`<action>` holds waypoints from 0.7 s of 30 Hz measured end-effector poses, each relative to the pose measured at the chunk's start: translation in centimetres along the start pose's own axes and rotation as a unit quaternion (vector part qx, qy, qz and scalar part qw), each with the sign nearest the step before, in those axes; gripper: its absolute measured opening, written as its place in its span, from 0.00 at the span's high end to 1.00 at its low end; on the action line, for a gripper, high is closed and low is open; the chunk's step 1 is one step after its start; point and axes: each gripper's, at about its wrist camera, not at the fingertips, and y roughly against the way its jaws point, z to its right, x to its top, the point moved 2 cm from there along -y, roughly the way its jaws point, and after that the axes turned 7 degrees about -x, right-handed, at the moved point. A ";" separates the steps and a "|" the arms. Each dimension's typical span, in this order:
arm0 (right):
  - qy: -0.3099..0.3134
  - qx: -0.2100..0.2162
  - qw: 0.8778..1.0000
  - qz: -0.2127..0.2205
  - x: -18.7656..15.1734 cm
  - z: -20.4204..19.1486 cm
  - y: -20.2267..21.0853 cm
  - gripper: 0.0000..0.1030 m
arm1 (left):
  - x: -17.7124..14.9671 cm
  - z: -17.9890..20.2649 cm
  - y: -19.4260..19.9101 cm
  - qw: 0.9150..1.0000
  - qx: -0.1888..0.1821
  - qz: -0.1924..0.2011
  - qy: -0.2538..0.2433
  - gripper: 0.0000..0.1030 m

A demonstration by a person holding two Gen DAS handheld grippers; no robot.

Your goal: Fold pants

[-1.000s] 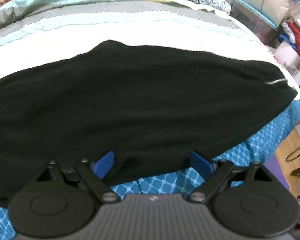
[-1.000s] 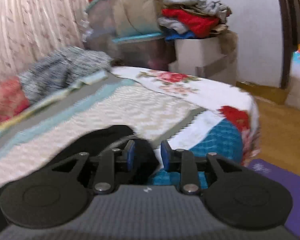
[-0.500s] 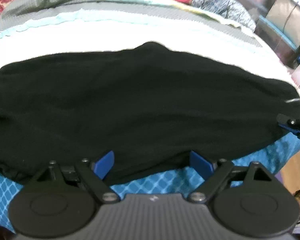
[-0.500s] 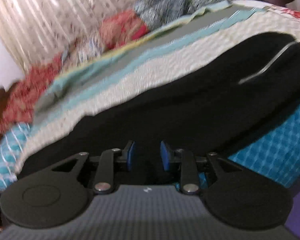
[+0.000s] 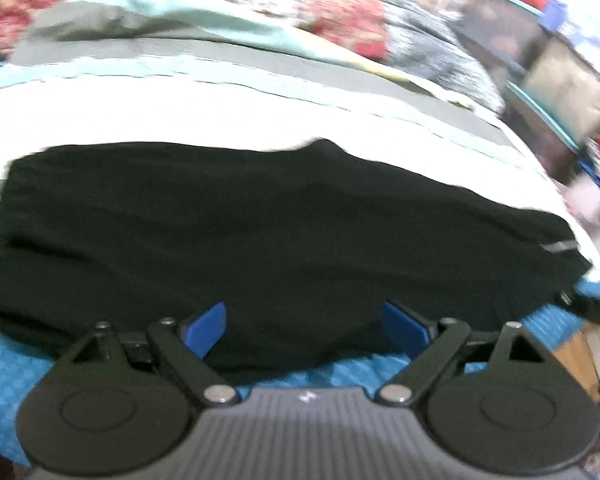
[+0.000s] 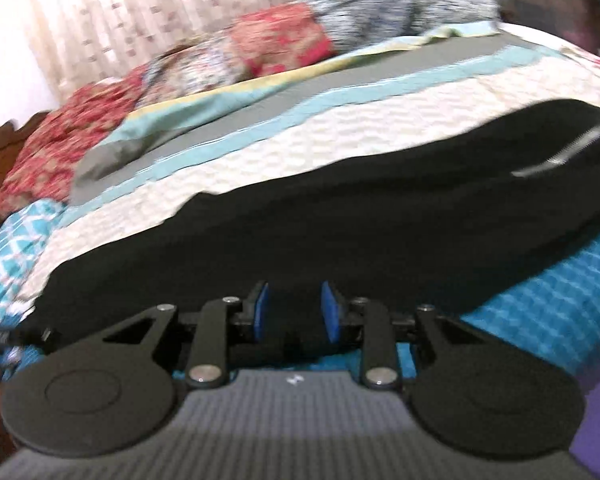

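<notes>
Black pants (image 5: 260,240) lie flat across the near side of the bed, one end with a grey stripe at the right; they also show in the right wrist view (image 6: 340,232). My left gripper (image 5: 304,324) is open wide at the pants' near edge, its blue pads on either side of the cloth edge. My right gripper (image 6: 292,312) has its blue pads a small gap apart at the near edge of the pants; whether cloth sits between them is unclear.
The bed has a white, grey and teal striped quilt (image 6: 260,148) and a blue patterned sheet (image 6: 560,300) at its near edge. Floral pillows and blankets (image 6: 260,52) lie at the far side. Boxes and piled clothes (image 5: 560,92) stand to the right of the bed.
The right gripper swung from facing the room's corner to facing along the pants. The left view shifted so the pants' left end shows. Neither gripper's opening changed.
</notes>
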 end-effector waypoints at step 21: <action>0.020 0.034 0.992 -0.117 -4.0 -7.8 -4.8 0.64 | -1.9 -2.9 -1.0 0.993 0.114 -0.019 0.004 0.07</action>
